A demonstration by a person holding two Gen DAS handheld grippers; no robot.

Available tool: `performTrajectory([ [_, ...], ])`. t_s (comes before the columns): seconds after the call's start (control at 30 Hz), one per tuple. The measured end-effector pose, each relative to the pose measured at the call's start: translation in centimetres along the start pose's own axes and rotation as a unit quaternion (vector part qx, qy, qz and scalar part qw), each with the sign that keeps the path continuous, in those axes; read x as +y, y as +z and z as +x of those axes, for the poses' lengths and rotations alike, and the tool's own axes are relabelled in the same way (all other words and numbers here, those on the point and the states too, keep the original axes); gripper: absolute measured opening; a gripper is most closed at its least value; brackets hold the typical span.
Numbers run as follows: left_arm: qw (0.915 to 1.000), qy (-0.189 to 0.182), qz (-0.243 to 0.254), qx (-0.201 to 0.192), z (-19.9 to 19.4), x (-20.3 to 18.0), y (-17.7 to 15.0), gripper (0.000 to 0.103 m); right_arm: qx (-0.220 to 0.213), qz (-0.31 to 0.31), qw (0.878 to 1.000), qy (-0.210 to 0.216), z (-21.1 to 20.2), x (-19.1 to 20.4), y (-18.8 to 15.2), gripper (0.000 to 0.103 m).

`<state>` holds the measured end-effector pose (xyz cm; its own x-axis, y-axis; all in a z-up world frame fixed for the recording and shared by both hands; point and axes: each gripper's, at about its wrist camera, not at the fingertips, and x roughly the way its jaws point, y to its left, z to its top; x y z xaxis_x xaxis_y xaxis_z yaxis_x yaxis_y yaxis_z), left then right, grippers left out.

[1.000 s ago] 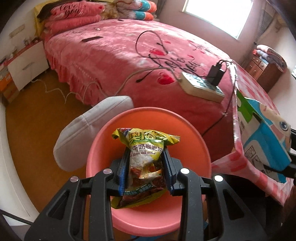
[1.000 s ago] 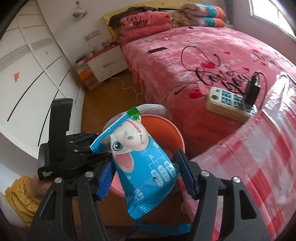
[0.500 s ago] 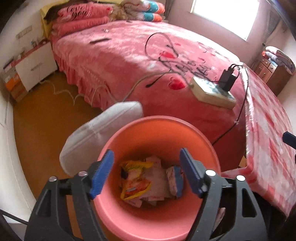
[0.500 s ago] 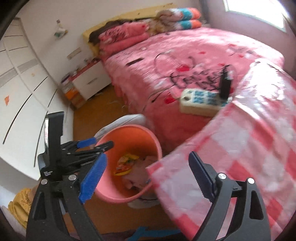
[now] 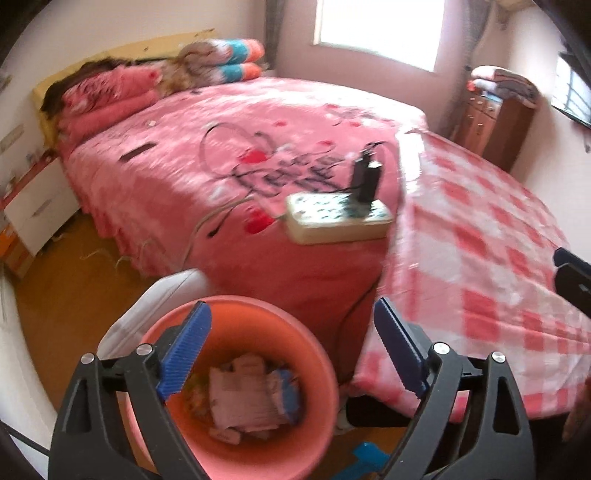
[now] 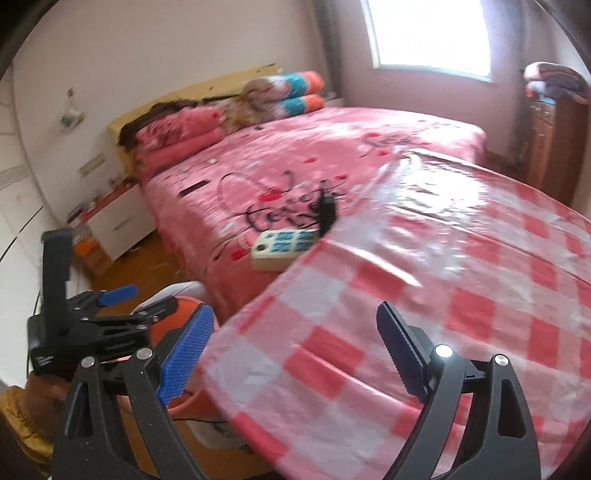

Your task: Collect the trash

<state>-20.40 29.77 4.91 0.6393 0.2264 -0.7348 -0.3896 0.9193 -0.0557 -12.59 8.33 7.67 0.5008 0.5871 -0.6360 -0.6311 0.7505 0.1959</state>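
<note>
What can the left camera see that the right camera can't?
Only the left wrist view looks down into the pink bin and shows the wrappers lying inside it, between the open fingers of the left hand-held gripper.

Only the right wrist view shows the left hand-held gripper from the side, held over the bin, and the wide checkered tablecloth under the open right hand-held gripper.

Both show the pink bed, the power strip with a black plug, the window, and part of the bin.
</note>
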Motion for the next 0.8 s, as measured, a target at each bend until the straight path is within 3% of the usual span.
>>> performTrajectory([
  [0.4, 0.9975, -0.044, 0.049, -0.025, -1.1, -7.5, 1.4, 0.094, -0.053, 0.045, 0.994, -0.078, -2.7, -6.2, -2.2, 0.089],
  [0.8, 0.9922, -0.073, 0.095, -0.036, -1.5, -14.5, 2.0, 0.095, -0.079, 0.066, 0.987, -0.127, -4.9, -10.5, -4.0, 0.089],
])
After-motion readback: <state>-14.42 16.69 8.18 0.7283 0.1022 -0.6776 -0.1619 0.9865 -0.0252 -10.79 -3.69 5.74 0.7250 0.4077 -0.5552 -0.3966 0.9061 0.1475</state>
